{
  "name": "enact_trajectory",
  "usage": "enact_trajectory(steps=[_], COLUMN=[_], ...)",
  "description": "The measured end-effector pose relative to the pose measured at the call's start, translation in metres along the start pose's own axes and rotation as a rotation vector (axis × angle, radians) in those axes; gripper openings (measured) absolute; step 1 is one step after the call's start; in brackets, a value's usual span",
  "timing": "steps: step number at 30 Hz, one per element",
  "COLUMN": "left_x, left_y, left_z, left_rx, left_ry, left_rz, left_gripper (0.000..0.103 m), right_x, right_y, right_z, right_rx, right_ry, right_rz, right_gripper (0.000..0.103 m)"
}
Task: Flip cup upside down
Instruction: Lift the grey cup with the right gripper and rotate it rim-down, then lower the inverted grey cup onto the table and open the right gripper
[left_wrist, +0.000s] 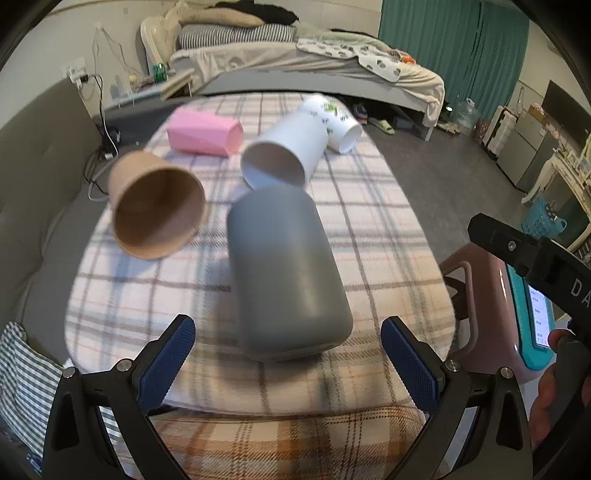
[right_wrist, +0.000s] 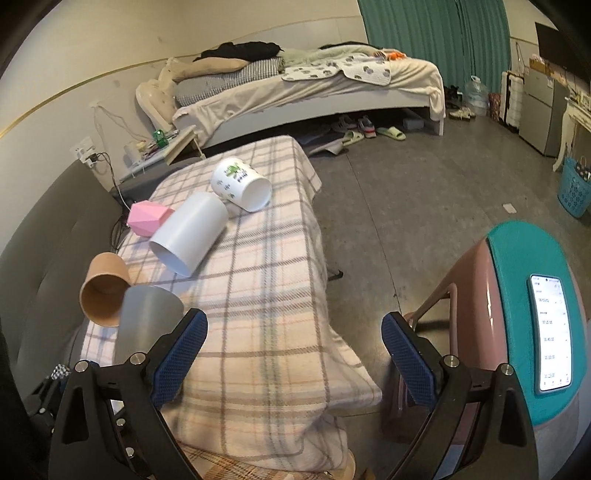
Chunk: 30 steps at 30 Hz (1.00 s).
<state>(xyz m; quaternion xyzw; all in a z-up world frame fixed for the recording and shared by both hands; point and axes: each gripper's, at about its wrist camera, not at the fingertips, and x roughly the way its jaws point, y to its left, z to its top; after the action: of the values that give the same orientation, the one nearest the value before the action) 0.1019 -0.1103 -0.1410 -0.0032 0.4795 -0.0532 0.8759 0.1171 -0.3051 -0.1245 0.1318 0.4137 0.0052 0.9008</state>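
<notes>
My left gripper (left_wrist: 288, 354) is spread wide, empty, straddling the grey cup (left_wrist: 284, 269), which lies base-toward-me on the plaid blanket (left_wrist: 388, 236). I'd close mid-body, lift, then rotate rim-down. Right gripper (right_wrist: 293, 350) is also apart, idle. Brown cup (left_wrist: 155, 206) sits close beyond: avoid it.
</notes>
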Motion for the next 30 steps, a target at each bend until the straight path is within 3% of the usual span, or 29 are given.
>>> enact_trajectory(steps=[7, 9, 10, 11, 17, 30], left_x=[0.019, 0.022, 0.023, 0.024, 0.013, -0.013], left_y=[0.006, 0.007, 0.007, 0.005, 0.004, 0.002], left_z=[0.002, 0.000, 0.000, -0.001, 0.000, 0.043], left_rx=[-0.033, -0.035, -0.031, -0.019, 0.009, 0.071], left_ry=[0.007, 0.016, 0.025, 0.037, 0.045, 0.011], left_rz=[0.031, 0.021, 0.003, 0.001, -0.006, 0.023], left_gripper=[0.101, 0.088, 0.075, 0.073, 0.073, 0.073], right_x=[0.020, 0.024, 0.025, 0.027, 0.026, 0.020], right_y=[-0.009, -0.009, -0.009, -0.010, -0.010, -0.009], right_z=[-0.004, -0.006, -0.007, -0.008, -0.007, -0.009], right_rx=[0.032, 0.032, 0.034, 0.037, 0.042, 0.059], right_ry=[0.039, 0.049, 0.054, 0.058, 0.052, 0.043], right_rz=[0.011, 0.012, 0.014, 0.017, 0.023, 0.028], right_gripper=[0.096, 0.096, 0.096, 0.096, 0.096, 0.096])
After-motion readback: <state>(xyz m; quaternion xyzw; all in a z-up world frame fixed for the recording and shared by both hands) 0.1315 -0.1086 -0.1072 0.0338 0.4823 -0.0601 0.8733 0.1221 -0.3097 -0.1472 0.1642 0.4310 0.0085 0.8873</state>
